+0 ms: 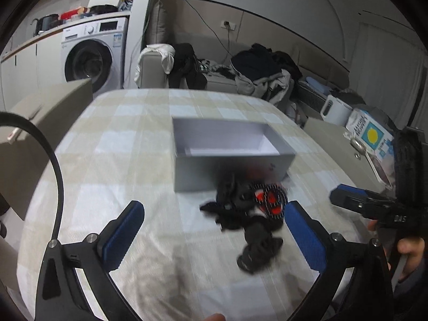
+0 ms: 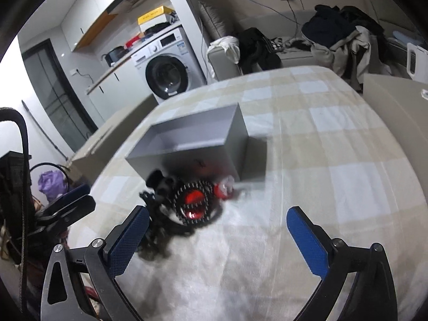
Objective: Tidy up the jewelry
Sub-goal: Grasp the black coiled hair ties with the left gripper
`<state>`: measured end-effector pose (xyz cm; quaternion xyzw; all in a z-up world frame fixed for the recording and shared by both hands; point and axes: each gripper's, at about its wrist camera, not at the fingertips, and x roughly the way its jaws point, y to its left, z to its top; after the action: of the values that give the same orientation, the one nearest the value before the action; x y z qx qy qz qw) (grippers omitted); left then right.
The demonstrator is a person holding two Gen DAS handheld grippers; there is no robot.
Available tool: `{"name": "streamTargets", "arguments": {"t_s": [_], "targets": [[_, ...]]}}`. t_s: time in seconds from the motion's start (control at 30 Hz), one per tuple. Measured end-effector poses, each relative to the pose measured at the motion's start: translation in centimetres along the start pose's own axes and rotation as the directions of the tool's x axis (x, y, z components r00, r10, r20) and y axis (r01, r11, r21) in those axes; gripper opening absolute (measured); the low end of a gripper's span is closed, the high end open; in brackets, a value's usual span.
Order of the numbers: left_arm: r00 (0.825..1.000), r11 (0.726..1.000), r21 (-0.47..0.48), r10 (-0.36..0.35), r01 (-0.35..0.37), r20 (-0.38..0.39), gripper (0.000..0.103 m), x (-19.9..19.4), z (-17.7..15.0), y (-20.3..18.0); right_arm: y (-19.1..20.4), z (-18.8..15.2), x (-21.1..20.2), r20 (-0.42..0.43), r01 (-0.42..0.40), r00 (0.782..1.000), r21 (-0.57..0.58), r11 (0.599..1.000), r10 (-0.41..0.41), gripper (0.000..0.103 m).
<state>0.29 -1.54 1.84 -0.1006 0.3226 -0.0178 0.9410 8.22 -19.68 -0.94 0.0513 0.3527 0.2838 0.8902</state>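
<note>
Blue pads line the inner faces of both grippers, and both stand spread wide with nothing between the pads. The left gripper point(image 1: 214, 208) points forward and somewhat down over a table covered with a beige and white checked cloth point(image 1: 128, 123). In its own view the left finger point(image 1: 125, 230) sits at the near left and the right one at the near right, just beside a dark heap of jewelry point(image 1: 248, 214). That heap is black, tangled and blurred, with a studded piece showing red stones point(image 1: 270, 200) at its far side; finer detail cannot be made out. It lies on the cloth, right against the near wall of a grey open box point(image 1: 230, 157), which stands near the middle of the table and looks empty from the part of its floor that shows.

At the right edge of the left wrist view the right gripper point(image 1: 345, 195) comes in from the side, held by a hand point(image 1: 409, 246) whose fingers wrap the black handle.

From the right wrist view the right gripper point(image 2: 218, 214) is also tilted downward, with the jewelry point(image 2: 184, 208) near its left finger point(image 2: 128, 238) and bare cloth ahead of its right finger. The box point(image 2: 198, 144) stands just beyond the heap. The left gripper point(image 2: 72, 200) shows at the left edge.

Beyond the table stand a washing machine point(image 1: 91, 56) and a sofa piled with clothes point(image 1: 256, 69).
</note>
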Motion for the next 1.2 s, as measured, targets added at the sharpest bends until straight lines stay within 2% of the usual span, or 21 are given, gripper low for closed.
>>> {"name": "streamTargets", "arguments": {"t_s": [0.13, 0.43, 0.57, 0.7, 0.8, 0.93, 1.0, 1.07, 1.1, 1.17, 1.2], "targets": [[1.000, 1.000, 0.026, -0.004, 0.005, -0.027, 0.102, 0.1, -1.2, -0.8, -0.3, -1.1, 0.6, -0.044, -0.039, 0.998, 0.033, 0.999, 0.040, 0.103], [0.996, 0.997, 0.061, -0.048, 0.053, -0.077, 0.102, 1.0, -2.7, -2.0, -0.3, -2.4, 0.4, -0.047, -0.063, 0.997, 0.066, 0.996, 0.066, 0.103], [0.992, 0.992, 0.098, -0.064, 0.075, -0.111, 0.089, 1.5, -3.1, -2.8, -0.5, -2.8, 0.7, -0.060, -0.058, 0.996, 0.080, 0.995, 0.063, 0.103], [0.989, 0.989, 0.112, -0.083, 0.096, -0.121, 0.084, 1.7, -3.3, -3.1, -0.6, -2.9, 0.8, -0.061, -0.059, 0.996, 0.084, 0.995, 0.064, 0.103], [0.987, 0.987, 0.117, -0.091, 0.106, -0.129, 0.073, 1.8, -3.3, -3.1, -0.6, -2.9, 0.8, -0.062, -0.063, 0.996, 0.086, 0.994, 0.069, 0.103], [0.985, 0.985, 0.121, -0.103, 0.120, -0.140, 0.071, 1.9, -3.4, -3.1, -0.6, -3.0, 0.9, -0.065, -0.066, 0.995, 0.086, 0.994, 0.072, 0.103], [0.984, 0.984, 0.125, -0.107, 0.124, -0.141, 0.062, 1.9, -3.4, -3.2, -0.5, -3.0, 1.0, -0.065, -0.066, 0.995, 0.087, 0.994, 0.072, 0.103], [0.982, 0.983, 0.122, -0.115, 0.134, -0.153, 0.046, 2.0, -3.4, -3.1, -0.5, -3.0, 1.0, -0.066, -0.069, 0.995, 0.087, 0.994, 0.074, 0.103], [0.981, 0.983, 0.120, -0.117, 0.136, -0.157, 0.043, 2.2, -3.3, -3.0, -0.5, -3.0, 1.0, -0.066, -0.068, 0.995, 0.087, 0.994, 0.074, 0.103], [0.980, 0.983, 0.114, -0.121, 0.141, -0.161, 0.028, 2.2, -3.3, -2.9, -0.5, -3.0, 1.0, -0.065, -0.068, 0.995, 0.085, 0.994, 0.073, 0.103], [0.979, 0.983, 0.114, -0.124, 0.144, -0.163, 0.027, 2.2, -3.3, -2.9, -0.5, -3.0, 1.1, -0.066, -0.068, 0.995, 0.087, 0.994, 0.074, 0.103]]}}
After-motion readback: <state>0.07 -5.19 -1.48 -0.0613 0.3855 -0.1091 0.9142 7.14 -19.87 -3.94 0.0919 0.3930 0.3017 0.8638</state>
